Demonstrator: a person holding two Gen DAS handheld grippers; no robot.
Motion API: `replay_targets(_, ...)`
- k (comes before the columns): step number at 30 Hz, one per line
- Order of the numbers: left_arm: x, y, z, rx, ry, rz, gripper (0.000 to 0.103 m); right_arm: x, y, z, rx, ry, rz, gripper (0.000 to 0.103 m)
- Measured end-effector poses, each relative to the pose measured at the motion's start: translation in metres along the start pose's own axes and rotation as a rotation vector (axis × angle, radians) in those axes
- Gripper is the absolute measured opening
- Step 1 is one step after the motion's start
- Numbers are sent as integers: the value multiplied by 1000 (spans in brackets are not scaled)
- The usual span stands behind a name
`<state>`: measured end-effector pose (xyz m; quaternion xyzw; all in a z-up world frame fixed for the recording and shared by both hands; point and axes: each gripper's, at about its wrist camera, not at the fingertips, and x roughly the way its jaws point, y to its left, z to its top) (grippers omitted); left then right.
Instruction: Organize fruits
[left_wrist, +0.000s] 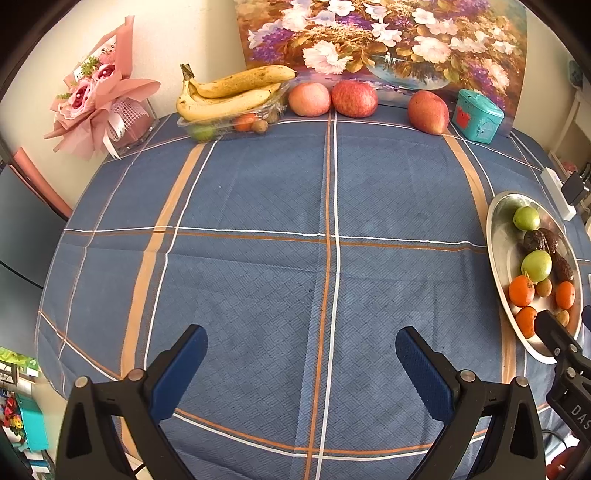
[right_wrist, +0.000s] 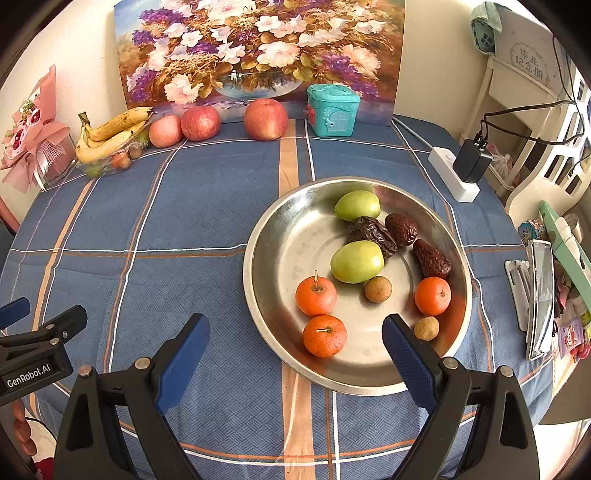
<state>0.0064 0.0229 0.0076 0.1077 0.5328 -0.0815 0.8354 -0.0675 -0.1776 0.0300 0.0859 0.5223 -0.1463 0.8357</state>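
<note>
Right gripper (right_wrist: 295, 354): jaws wide apart, nothing between them, hovering over the near rim of the steel dish (right_wrist: 280, 236). Left gripper (left_wrist: 301, 369): also spread wide and empty, above bare tablecloth (left_wrist: 258, 206) toward the table's near edge, well apart from any fruit.

Dish sits toward the right edge of the table. Contents, nearest first: a tangerine (right_wrist: 324, 335) just ahead of my right jaws, a second tangerine (right_wrist: 316, 295) behind it, a third (right_wrist: 433, 295) on the far right side; two small brown longans (right_wrist: 378, 289); two green fruits (right_wrist: 357, 261); three wrinkled dried dates (right_wrist: 400, 229) at the back. The fruits lie mixed, some touching.

Along the far edge: bananas (left_wrist: 229, 92) on a clear tray at the far left corner, three apples (left_wrist: 354, 98) in a row beside it, then a teal box (left_wrist: 478, 116).

Judgement: the step is to take one fruit from the dish. The nearest tangerine is the cleanest target, clear on both sides. I should centre the jaws on it, descend until the pads straddle its widest part, avoid scraping the rim, and close gently: round, soft skin may roll or bruise.
</note>
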Motion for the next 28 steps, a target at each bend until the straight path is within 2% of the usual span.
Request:
replay_targets(19, 1, -2, 0, 21, 6, 42, 103, 4, 1, -3, 6, 10, -2, 94)
replay_targets(28, -4, 1, 0, 9, -19, 59, 103, 3, -1, -3, 12, 11, 1, 94)
